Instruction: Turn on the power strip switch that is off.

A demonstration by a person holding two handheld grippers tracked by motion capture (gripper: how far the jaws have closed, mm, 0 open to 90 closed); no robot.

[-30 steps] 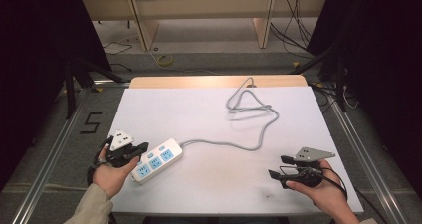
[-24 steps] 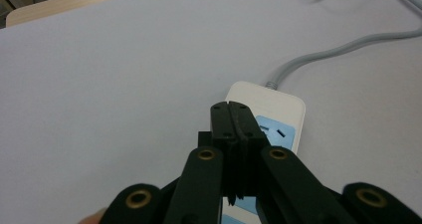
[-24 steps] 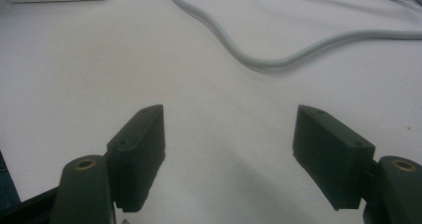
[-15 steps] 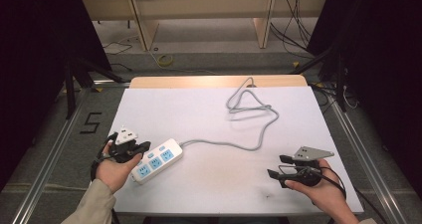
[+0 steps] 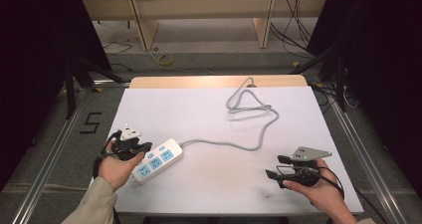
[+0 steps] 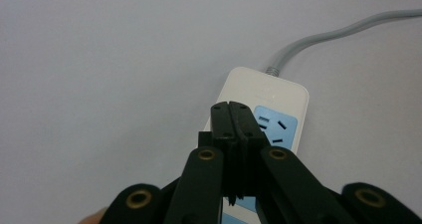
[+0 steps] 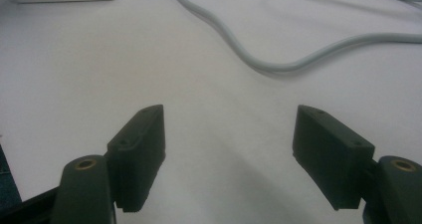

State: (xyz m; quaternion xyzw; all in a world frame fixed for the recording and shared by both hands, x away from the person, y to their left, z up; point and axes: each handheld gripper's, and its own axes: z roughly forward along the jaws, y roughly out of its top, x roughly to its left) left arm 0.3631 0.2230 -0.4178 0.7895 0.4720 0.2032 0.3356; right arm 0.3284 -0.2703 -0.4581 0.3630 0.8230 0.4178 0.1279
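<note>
One white plastic power strip (image 5: pixel 156 161) with three blue sockets sits near the left front of my white table (image 5: pixel 214 109), one grey cable (image 5: pixel 249 134) snaking off it toward the far edge. My left gripper (image 6: pixel 232 115) hovers right over its sockets, jaws pressed together, holding nothing. My right gripper (image 7: pixel 229 149) is well apart, wide open and empty.

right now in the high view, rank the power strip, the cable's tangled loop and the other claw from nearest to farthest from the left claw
1. Power strip: right beside the left claw, near-left of the table.
2. Right claw: across the table, near-right.
3. Cable loop: far side, toward the back edge; not much farther than the right claw.
</note>
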